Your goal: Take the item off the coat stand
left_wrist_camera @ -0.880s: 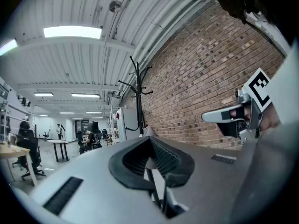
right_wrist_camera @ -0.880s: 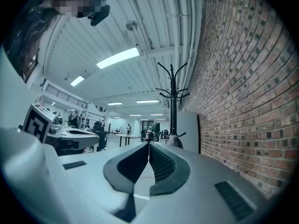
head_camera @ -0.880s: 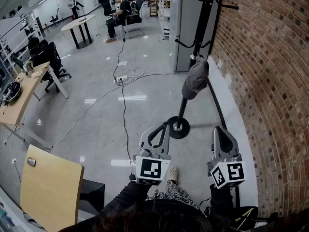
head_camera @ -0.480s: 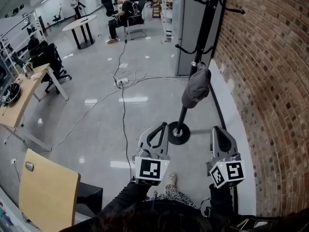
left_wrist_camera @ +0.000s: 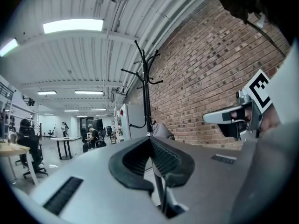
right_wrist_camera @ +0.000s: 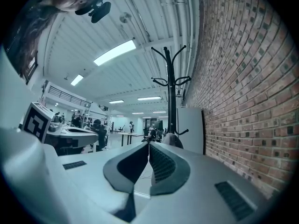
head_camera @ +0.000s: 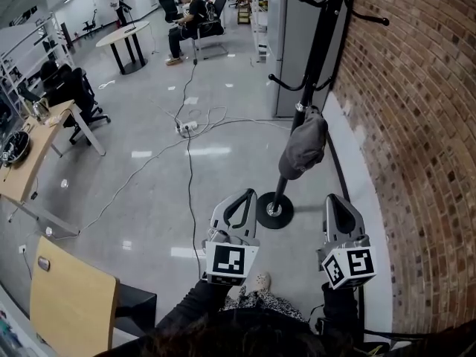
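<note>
A black coat stand (head_camera: 318, 58) rises beside the brick wall, its round base (head_camera: 274, 211) on the floor. A grey cap (head_camera: 303, 146) hangs from a low hook on it. The cap (left_wrist_camera: 161, 130) peeks over the jaws in the left gripper view, and the cap (right_wrist_camera: 174, 140) shows the same way in the right gripper view. My left gripper (head_camera: 251, 193) and right gripper (head_camera: 332, 197) are held side by side short of the stand. Both are shut and empty.
The brick wall (head_camera: 416, 125) runs along the right. A white cabinet (head_camera: 286, 43) stands behind the stand. Cables (head_camera: 187, 136) and a power strip lie on the glossy floor. A wooden chair (head_camera: 71, 303) is at lower left, desks and a seated person farther back.
The view has drawn closer to the coat stand; the cap and base sit lower and nearer in the head view. Both grippers keep their pose and stay shut.
</note>
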A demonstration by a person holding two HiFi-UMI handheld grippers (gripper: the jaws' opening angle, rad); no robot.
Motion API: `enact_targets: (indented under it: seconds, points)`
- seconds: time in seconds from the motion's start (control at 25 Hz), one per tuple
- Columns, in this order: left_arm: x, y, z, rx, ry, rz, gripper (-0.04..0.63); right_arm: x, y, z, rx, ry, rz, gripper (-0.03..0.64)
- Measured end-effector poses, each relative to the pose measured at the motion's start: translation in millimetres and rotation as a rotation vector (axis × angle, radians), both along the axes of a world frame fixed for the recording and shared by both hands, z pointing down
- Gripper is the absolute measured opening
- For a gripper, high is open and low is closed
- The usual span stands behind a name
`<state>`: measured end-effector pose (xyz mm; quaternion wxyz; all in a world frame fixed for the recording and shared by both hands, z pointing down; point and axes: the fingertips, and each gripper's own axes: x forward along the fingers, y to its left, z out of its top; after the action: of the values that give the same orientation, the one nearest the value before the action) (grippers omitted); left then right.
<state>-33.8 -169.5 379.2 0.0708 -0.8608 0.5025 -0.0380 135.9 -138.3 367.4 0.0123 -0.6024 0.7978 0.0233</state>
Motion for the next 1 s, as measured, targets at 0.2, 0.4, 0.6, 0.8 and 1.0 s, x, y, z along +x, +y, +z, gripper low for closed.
enact_targets:
  seconds: [0.2,0.4,0.6,0.8,1.0]
  points:
    - [9,-24,-2,0.001,-0.006,-0.004,0.008,7,-26,-2,0.011,-0.021,-0.027,0.012]
    - [15,-46,-2,0.004,-0.012,-0.016,0.008,12,-52,4,-0.014,-0.011,-0.046,0.015]
    - [22,-64,-2,0.001,-0.011,-0.021,0.008,17,-74,8,-0.022,-0.011,-0.057,0.057]
    - [25,-80,0,-0.007,-0.014,-0.034,0.008,25,-97,14,-0.039,-0.015,-0.046,0.173]
    - [26,-96,4,-0.014,-0.024,-0.045,0.008,29,-121,32,-0.114,-0.047,-0.064,0.249]
